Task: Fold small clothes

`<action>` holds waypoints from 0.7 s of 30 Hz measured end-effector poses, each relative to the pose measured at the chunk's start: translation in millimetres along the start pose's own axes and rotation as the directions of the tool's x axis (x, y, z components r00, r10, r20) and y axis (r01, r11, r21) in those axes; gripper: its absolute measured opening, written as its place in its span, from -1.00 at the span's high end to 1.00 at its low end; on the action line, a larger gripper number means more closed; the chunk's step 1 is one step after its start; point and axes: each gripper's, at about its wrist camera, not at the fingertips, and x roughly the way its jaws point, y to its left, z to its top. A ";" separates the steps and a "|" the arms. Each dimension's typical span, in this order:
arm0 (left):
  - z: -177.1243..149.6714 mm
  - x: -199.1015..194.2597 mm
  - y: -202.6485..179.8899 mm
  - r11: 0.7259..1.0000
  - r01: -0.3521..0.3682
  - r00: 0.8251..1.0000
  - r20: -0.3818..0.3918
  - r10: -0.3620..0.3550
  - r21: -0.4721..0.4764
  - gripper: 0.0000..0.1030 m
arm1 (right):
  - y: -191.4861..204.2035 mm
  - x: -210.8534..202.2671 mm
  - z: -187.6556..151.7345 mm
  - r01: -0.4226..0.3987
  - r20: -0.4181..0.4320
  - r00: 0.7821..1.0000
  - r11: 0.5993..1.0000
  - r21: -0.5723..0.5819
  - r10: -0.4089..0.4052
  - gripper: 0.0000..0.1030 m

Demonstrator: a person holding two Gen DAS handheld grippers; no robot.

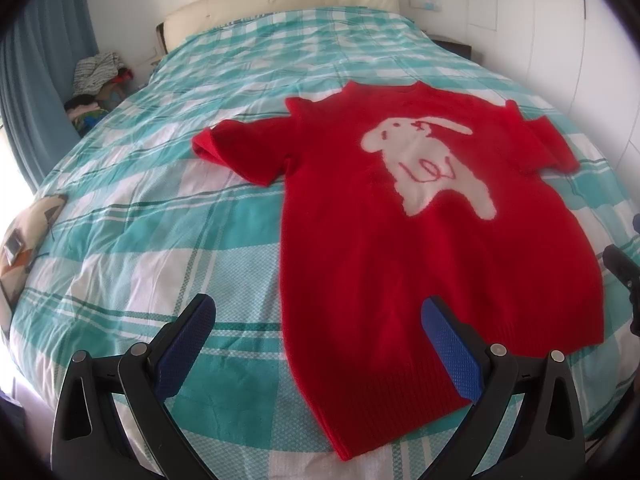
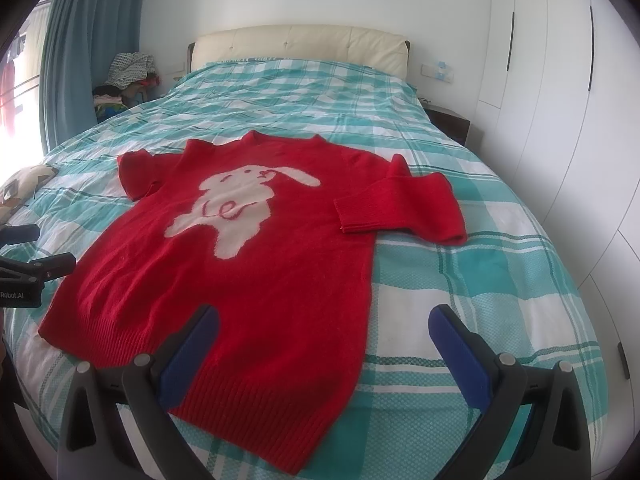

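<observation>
Two low cameras at the foot of the bed (image 1: 120,240)

Both face the headboard (image 2: 300,46); the left sits left of the red sweater (image 1: 400,260), the right probably slightly higher. Both share it.

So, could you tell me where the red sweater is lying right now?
The red sweater lies flat, front up, on the checked bedspread at the foot of the bed, ahead of both open grippers: left gripper, right gripper.

Teal-checked bedspread (image 2: 460,280), cream headboard (image 2: 300,46), blue curtain (image 2: 92,52), white wardrobe (image 2: 560,80), poss. clothes pile (image 2: 128,76) by bed.
</observation>
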 end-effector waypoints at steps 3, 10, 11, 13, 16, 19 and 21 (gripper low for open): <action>0.2 0.2 0.6 1.000 -0.002 1.000 0.000 0.002 -0.001 -1.00 | 0.0 0.4 -0.5 0.000 -0.001 1.000 1.000 -0.003 0.000 -1.00; 0.3 -0.8 2.2 1.000 -0.011 1.000 0.002 0.011 0.003 -1.00 | 0.9 0.2 -0.8 0.001 -0.002 1.000 1.000 -0.003 -0.001 -1.00; 0.5 -0.9 2.3 1.000 -0.012 1.000 0.002 0.012 0.004 -1.00 | 0.9 0.2 -0.9 0.001 -0.002 1.000 1.000 -0.004 -0.001 -1.00; 0.5 -0.7 2.2 1.000 -0.011 1.000 0.002 0.011 0.002 -1.00 | 0.9 0.1 -1.0 0.001 -0.001 1.000 1.000 -0.005 -0.001 -1.00; 0.4 -1.2 2.4 1.000 -0.014 1.000 0.003 0.014 0.002 -1.00 | 0.9 0.3 -0.7 0.001 -0.001 1.000 1.000 -0.003 -0.001 -1.00; 0.3 -0.7 3.5 1.000 -0.014 1.000 0.004 0.014 0.002 -1.00 | 1.0 0.2 -0.7 0.002 -0.001 1.000 1.000 -0.003 -0.002 -1.00; 0.3 -0.7 3.6 1.000 -0.013 1.000 0.003 0.013 0.002 -1.00 | 0.8 0.3 -0.9 0.002 -0.001 1.000 1.000 -0.003 -0.002 -1.00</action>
